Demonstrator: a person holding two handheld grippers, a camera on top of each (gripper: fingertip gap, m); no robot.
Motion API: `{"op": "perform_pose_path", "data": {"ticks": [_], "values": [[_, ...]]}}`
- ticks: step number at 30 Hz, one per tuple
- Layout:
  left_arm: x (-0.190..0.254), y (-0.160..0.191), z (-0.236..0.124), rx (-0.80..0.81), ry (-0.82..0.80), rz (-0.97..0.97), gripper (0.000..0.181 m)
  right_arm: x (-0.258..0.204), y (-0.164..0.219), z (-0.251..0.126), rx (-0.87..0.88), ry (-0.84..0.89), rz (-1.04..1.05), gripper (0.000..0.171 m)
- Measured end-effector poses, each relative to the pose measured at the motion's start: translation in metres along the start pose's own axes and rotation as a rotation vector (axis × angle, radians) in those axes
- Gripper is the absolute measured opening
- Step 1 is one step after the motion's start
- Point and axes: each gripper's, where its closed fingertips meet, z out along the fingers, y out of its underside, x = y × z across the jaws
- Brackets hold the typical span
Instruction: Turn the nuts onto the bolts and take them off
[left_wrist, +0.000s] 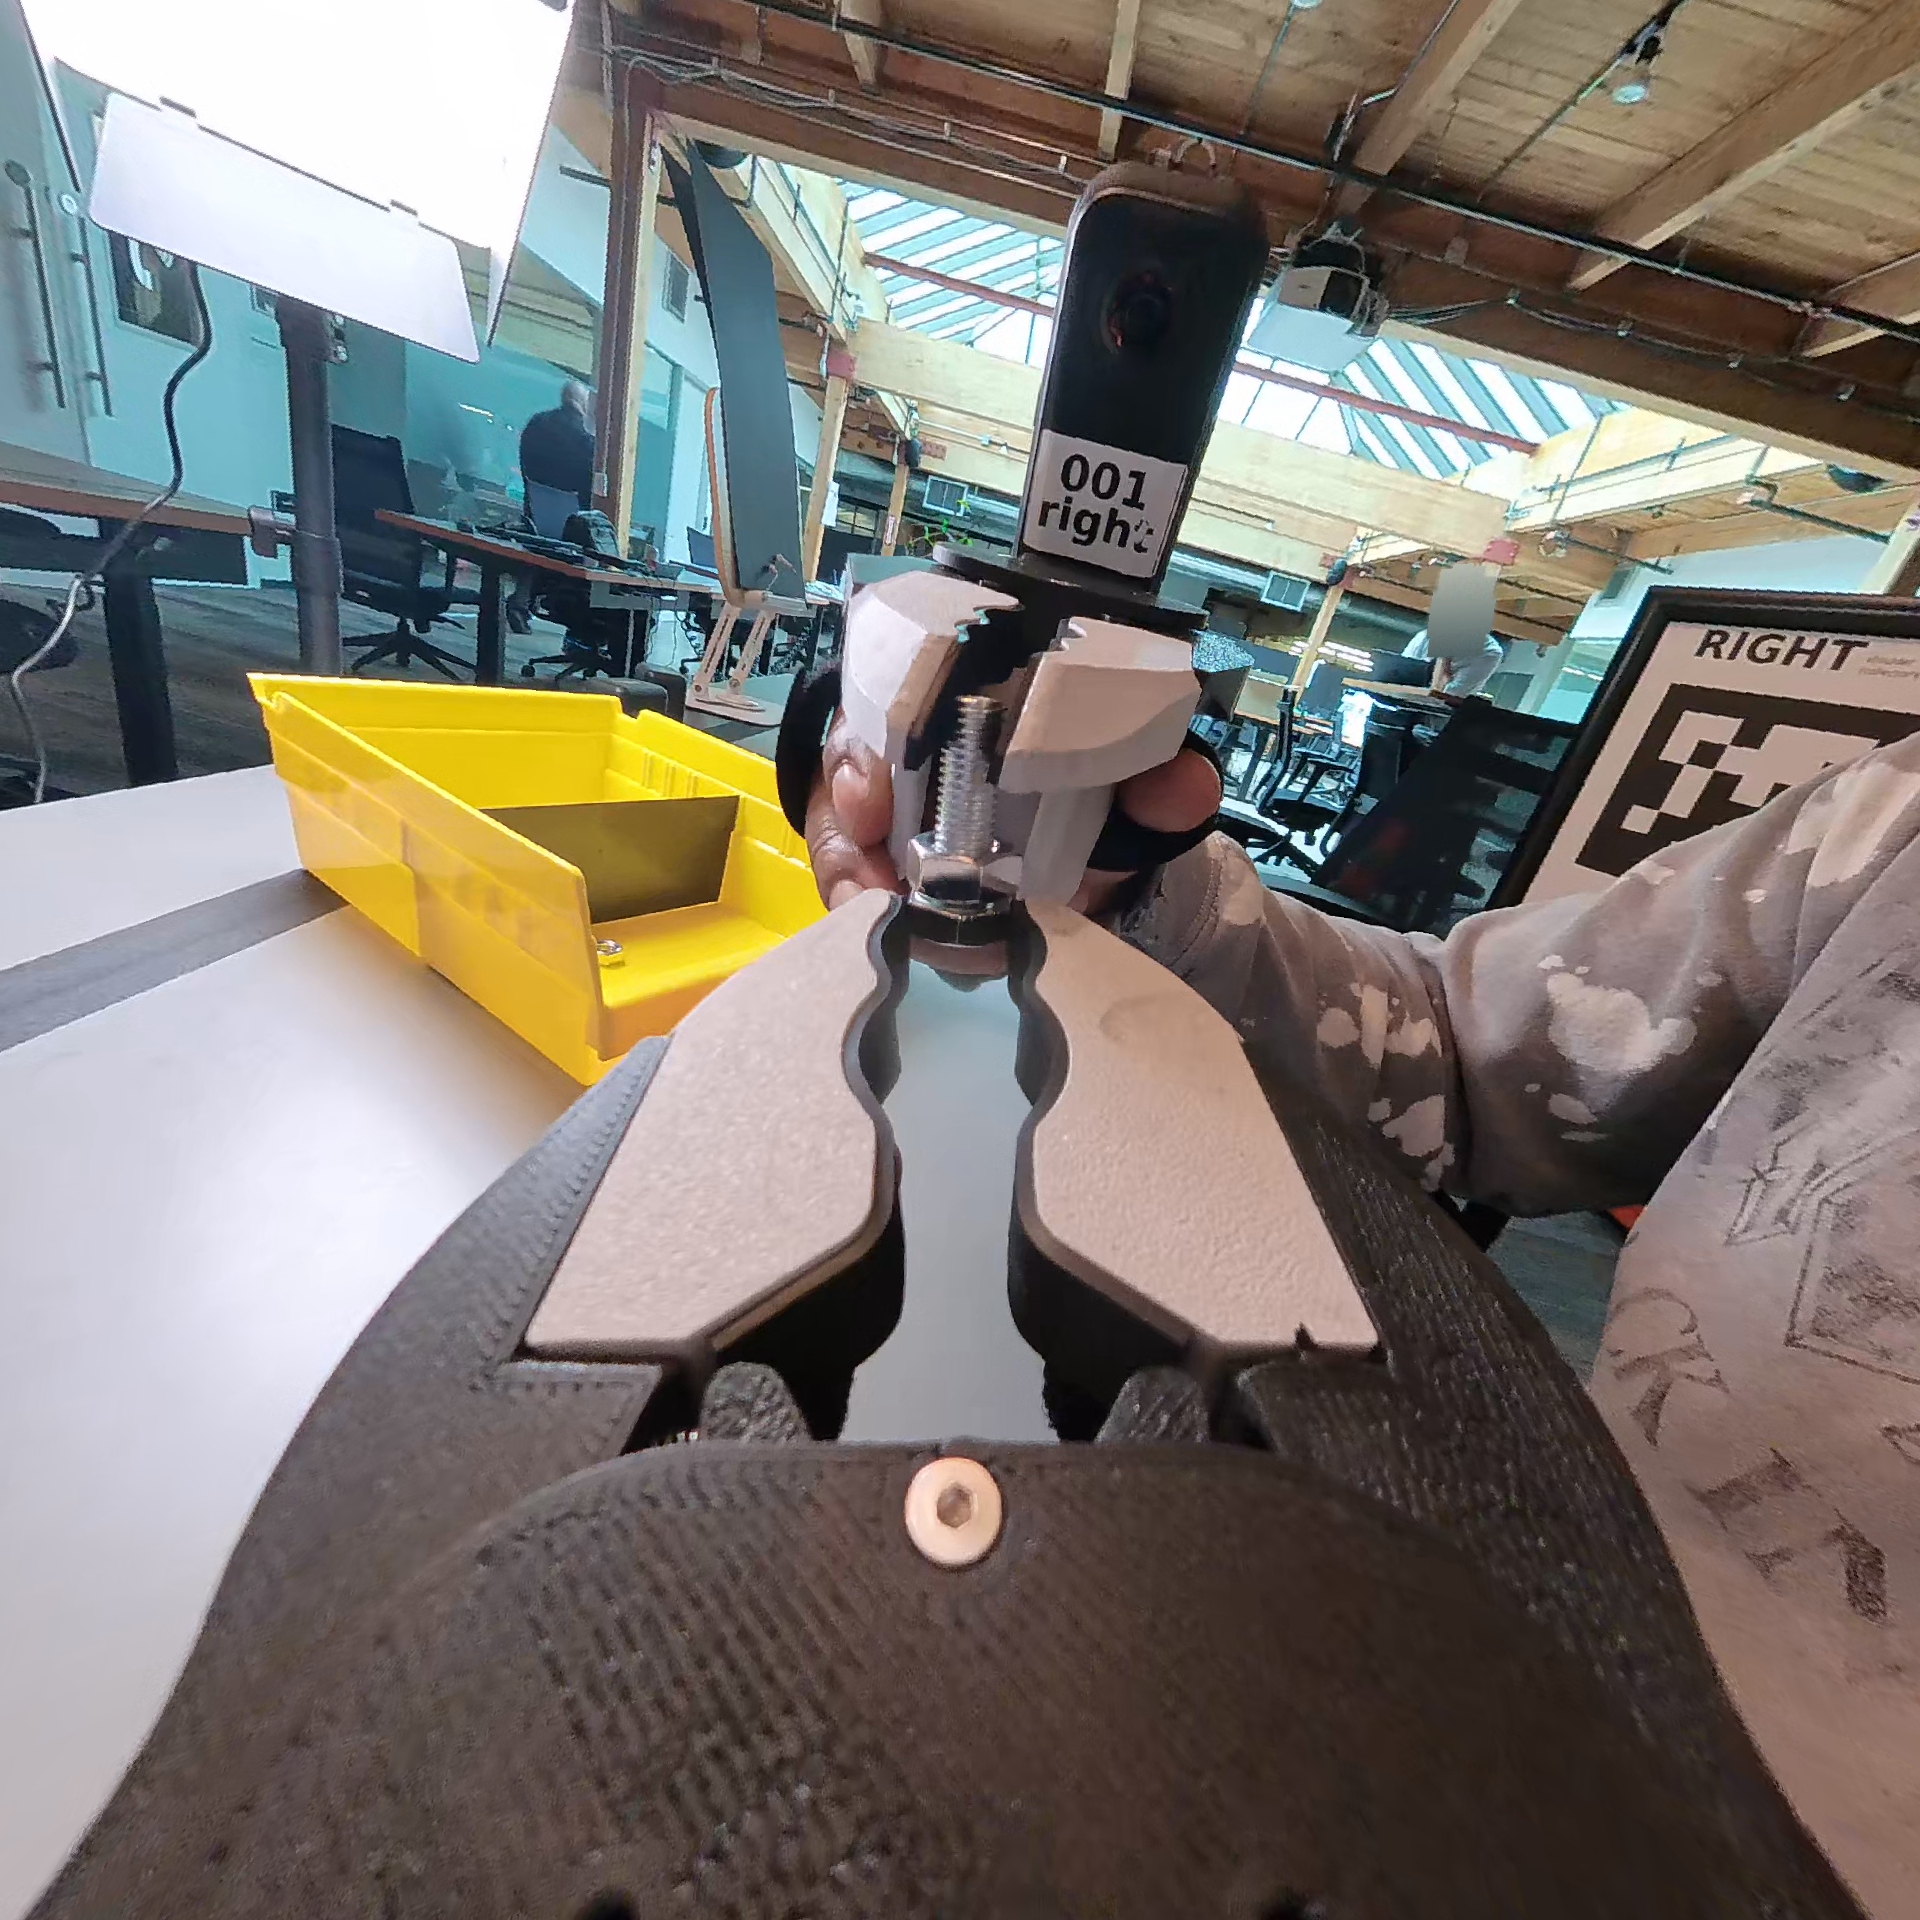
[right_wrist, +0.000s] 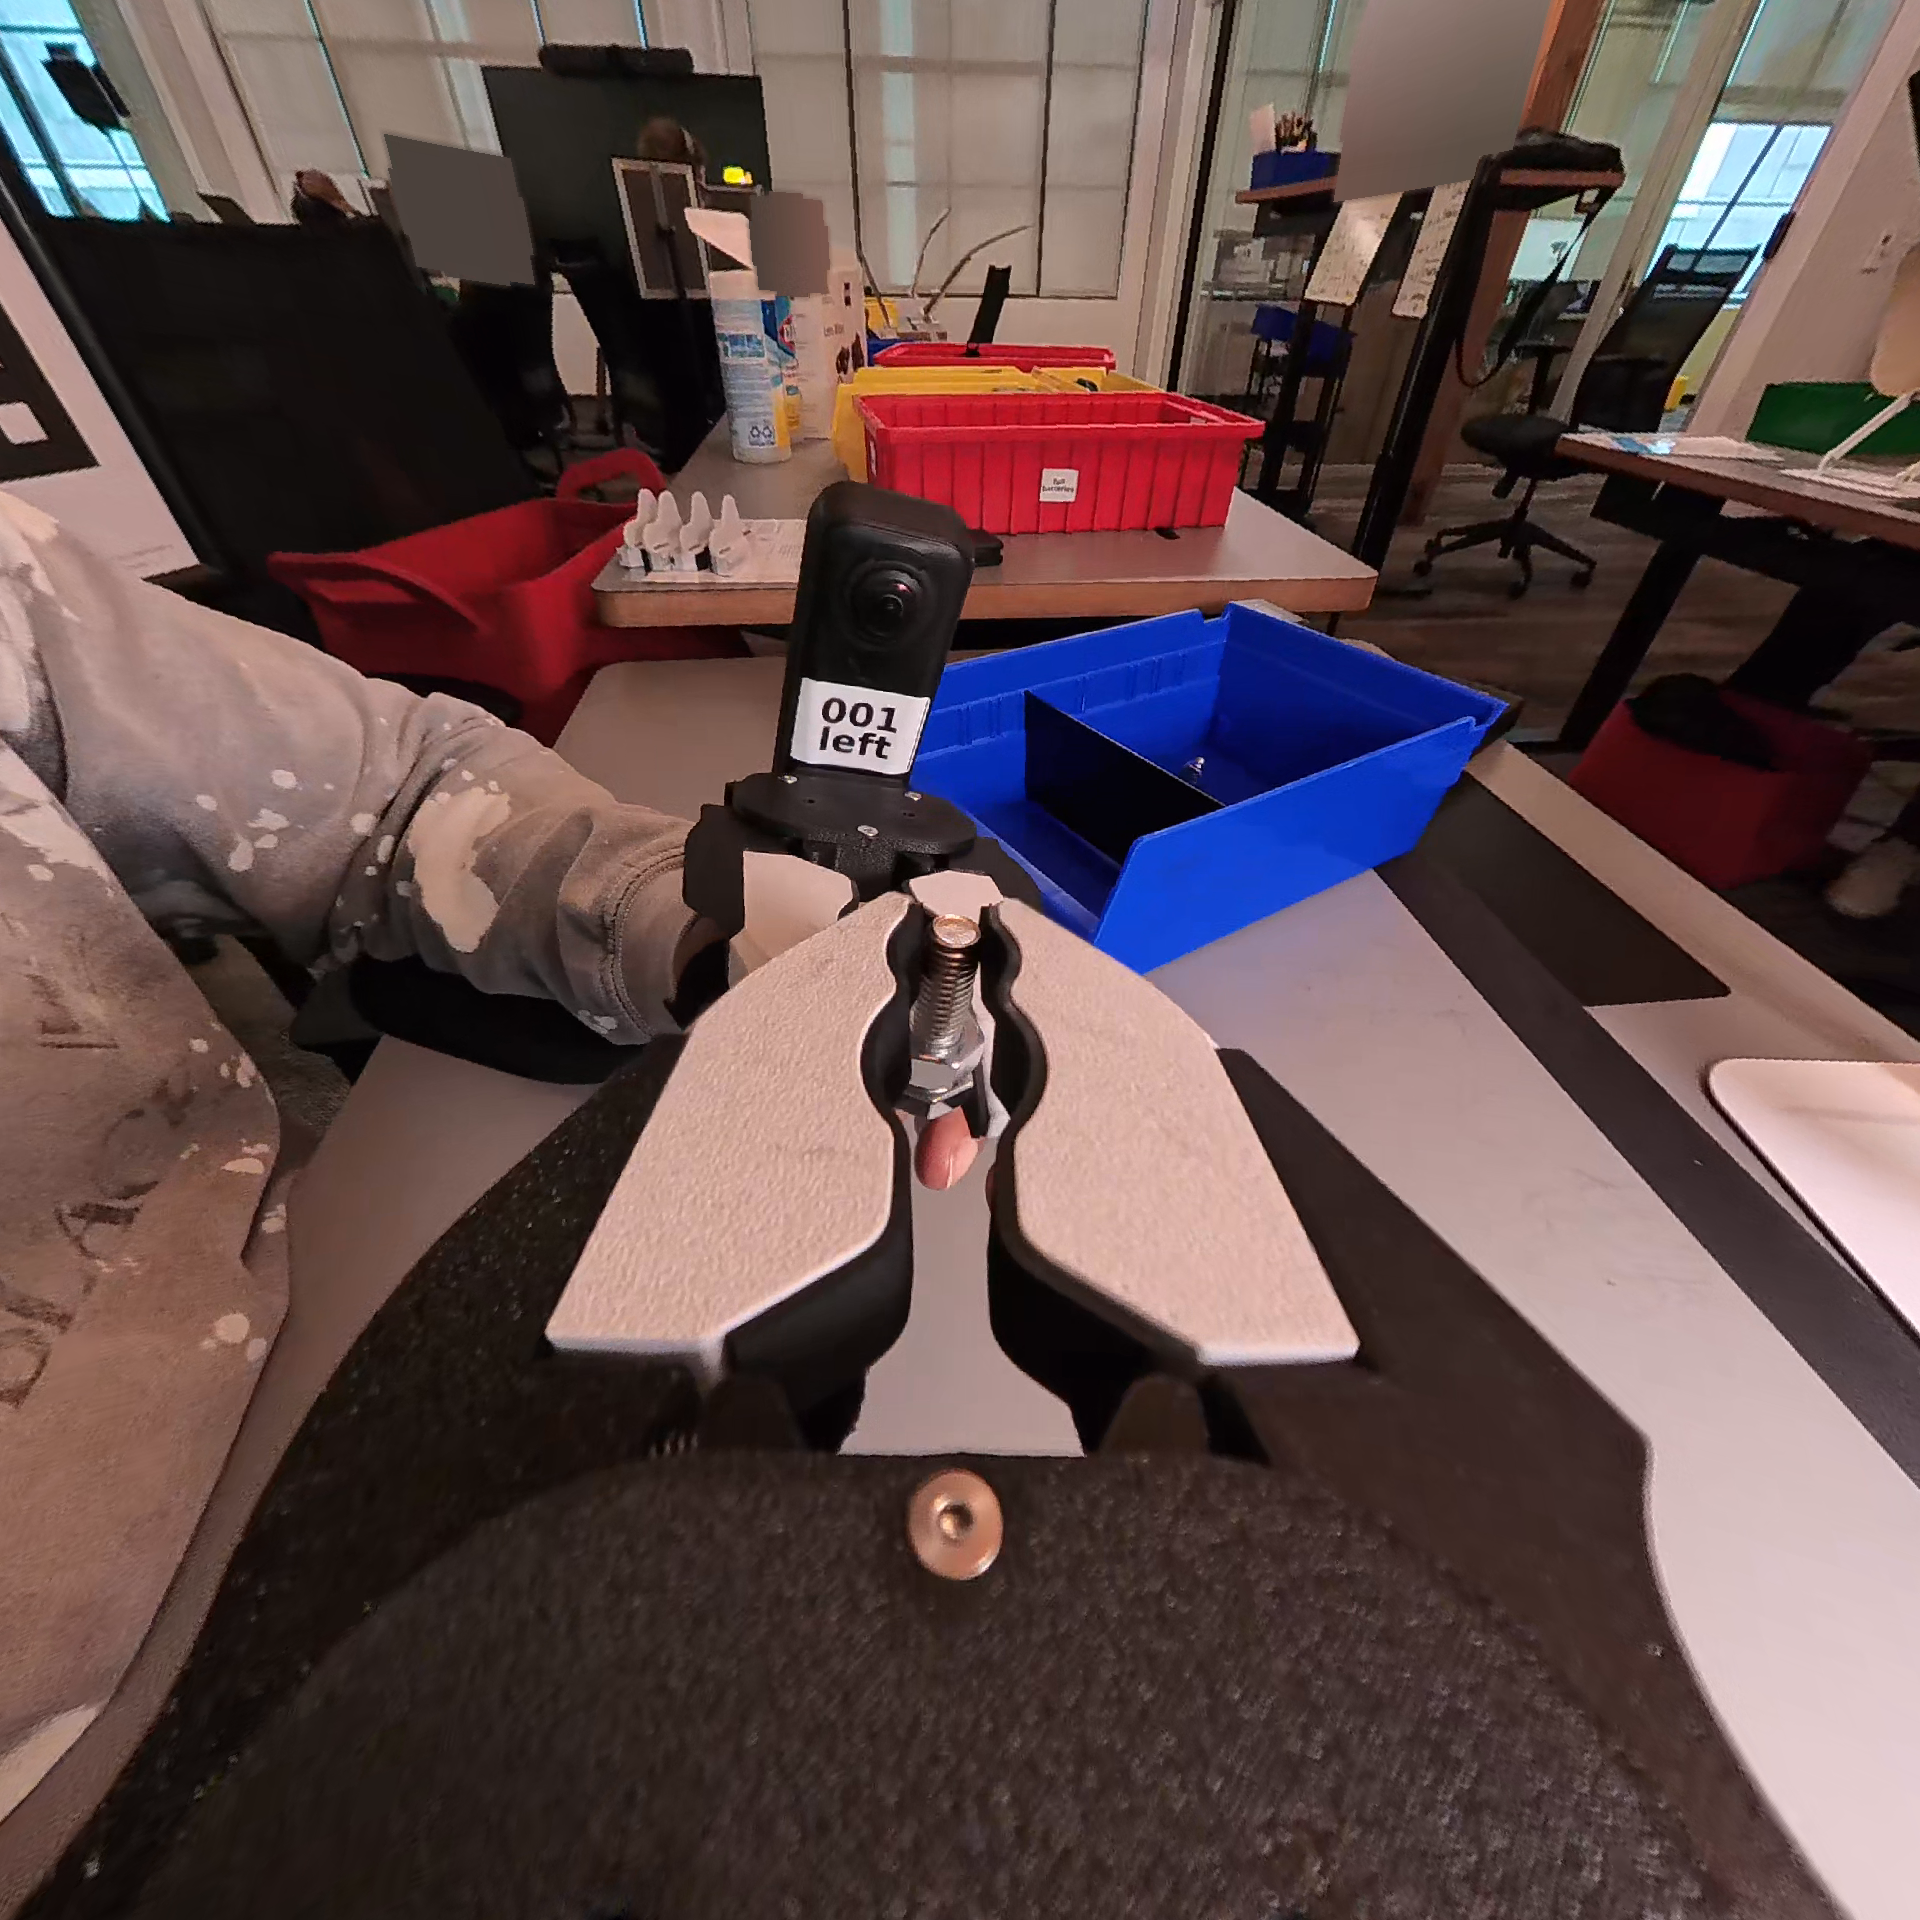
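A silver bolt (left_wrist: 966, 764) with a hex nut (left_wrist: 951, 860) on its thread is held in the air between both grippers. My left gripper (left_wrist: 954, 916) is shut, its tips pinching the bolt's head end just below the nut. My right gripper (right_wrist: 951, 923) faces it, shut around the nut (right_wrist: 940, 1055), which sits in the recess between its fingers. The thread (right_wrist: 943, 987) runs along the gap to its tips. The bolt head is mostly hidden in shadow. A person's fingertip (right_wrist: 945, 1153) shows below the gap.
A yellow bin (left_wrist: 499, 894) with a black divider and a small fastener (left_wrist: 608, 948) stands on the grey table (left_wrist: 208, 1143) to the left. A blue bin (right_wrist: 1299, 821) with a divider and a bolt (right_wrist: 1195, 769) stands to the right. The person's sleeve (left_wrist: 1507, 1039) is close by.
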Motion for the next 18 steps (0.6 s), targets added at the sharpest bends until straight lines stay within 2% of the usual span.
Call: {"op": "perform_pose_path", "data": {"ticks": [6, 10, 12, 16, 17, 18], "values": [[-0.001, -0.003, -0.001, 0.03, -0.028, 0.034, 0.018, 0.0, -0.003, -0.002, 0.031, 0.004, -0.021, 0.01], [-0.013, -0.01, -0.008, 0.093, -0.111, 0.066, 0.018, 0.006, -0.001, 0.0, 0.054, 0.03, 0.015, 0.035], [-0.017, -0.014, -0.012, 0.113, -0.148, 0.109, 0.018, 0.01, 0.003, 0.003, 0.052, 0.052, 0.021, 0.04], [-0.012, -0.022, -0.016, 0.146, -0.131, 0.142, 0.018, 0.02, 0.006, -0.003, 0.064, 0.088, 0.012, 0.034], [-0.008, -0.027, -0.017, 0.162, -0.105, 0.139, 0.018, 0.031, 0.003, -0.011, 0.082, 0.138, 0.02, 0.021], [-0.006, -0.03, -0.018, 0.165, -0.097, 0.141, 0.019, 0.042, 0.001, -0.02, 0.104, 0.186, 0.024, 0.016]]}}
